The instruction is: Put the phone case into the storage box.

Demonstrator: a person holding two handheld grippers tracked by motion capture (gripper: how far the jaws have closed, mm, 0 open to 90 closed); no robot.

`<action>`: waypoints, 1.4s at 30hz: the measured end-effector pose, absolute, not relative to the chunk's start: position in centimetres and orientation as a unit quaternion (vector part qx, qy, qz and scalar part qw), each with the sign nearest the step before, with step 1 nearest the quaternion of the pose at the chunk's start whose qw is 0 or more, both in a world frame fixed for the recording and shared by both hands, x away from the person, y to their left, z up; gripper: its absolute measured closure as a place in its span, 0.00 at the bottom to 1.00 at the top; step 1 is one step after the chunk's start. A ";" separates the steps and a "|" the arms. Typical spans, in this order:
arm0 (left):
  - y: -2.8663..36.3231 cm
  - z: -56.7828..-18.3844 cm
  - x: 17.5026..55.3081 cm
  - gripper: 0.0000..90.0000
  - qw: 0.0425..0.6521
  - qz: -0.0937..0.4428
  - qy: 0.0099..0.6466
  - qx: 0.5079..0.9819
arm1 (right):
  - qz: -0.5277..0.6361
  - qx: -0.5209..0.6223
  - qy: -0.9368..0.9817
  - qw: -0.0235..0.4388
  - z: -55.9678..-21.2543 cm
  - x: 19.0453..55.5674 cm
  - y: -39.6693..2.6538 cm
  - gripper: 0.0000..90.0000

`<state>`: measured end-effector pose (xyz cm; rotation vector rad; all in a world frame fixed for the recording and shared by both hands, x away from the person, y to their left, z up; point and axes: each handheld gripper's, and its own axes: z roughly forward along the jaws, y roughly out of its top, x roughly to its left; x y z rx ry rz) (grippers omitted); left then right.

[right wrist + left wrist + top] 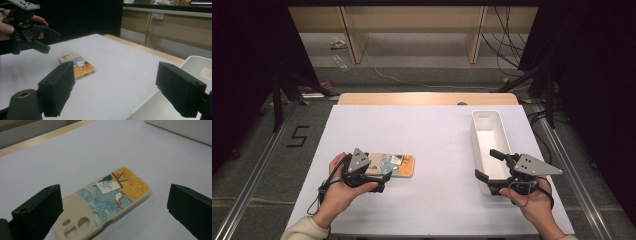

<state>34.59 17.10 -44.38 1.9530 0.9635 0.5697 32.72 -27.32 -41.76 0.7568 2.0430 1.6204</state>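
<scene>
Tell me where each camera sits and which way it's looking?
High view: sits above the table, looks forward and down; shows both forearms, left claw over the phone case, right claw at the white bin.
Left gripper view: rides the left claw, looks down on the phone case; shows its open jaws.
Right gripper view: rides the right claw, looks across the table; shows its open jaws and the other hand.
Shared: the phone case.

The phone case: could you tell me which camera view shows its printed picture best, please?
The left gripper view: the phone case lies close, its painted design and camera cut-outs sharp. The high view shows it small, partly behind the left gripper; the right gripper view shows it distant and low-angled.
</scene>
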 end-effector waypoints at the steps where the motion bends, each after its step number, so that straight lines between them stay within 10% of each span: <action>1: 17.1 -44.4 34.6 0.00 0.432 0.228 0.387 0.782 | 0.584 0.273 0.734 0.212 -41.8 32.7 -27.3 0.18; 11: 16.9 -44.2 34.8 0.08 0.436 0.231 0.396 0.774 | 0.586 0.273 0.734 0.210 -41.7 32.7 -27.3 0.18; 15: 16.4 -44.0 35.6 0.32 0.440 0.237 0.408 0.764 | 0.584 0.275 0.734 0.211 -41.7 32.8 -27.3 0.18; 16: 16.0 -44.0 36.1 0.55 0.441 0.232 0.420 0.758 | 0.585 0.277 0.733 0.210 -41.7 32.8 -27.2 0.18; 21: 14.9 -44.1 37.5 0.99 0.435 0.197 0.437 0.762 | 0.588 0.275 0.732 0.208 -41.7 32.8 -27.1 0.18; 42: 7.7 -47.8 44.1 1.00 0.352 0.173 0.485 0.782 | 0.588 0.279 0.731 0.204 -41.8 32.9 -27.2 0.18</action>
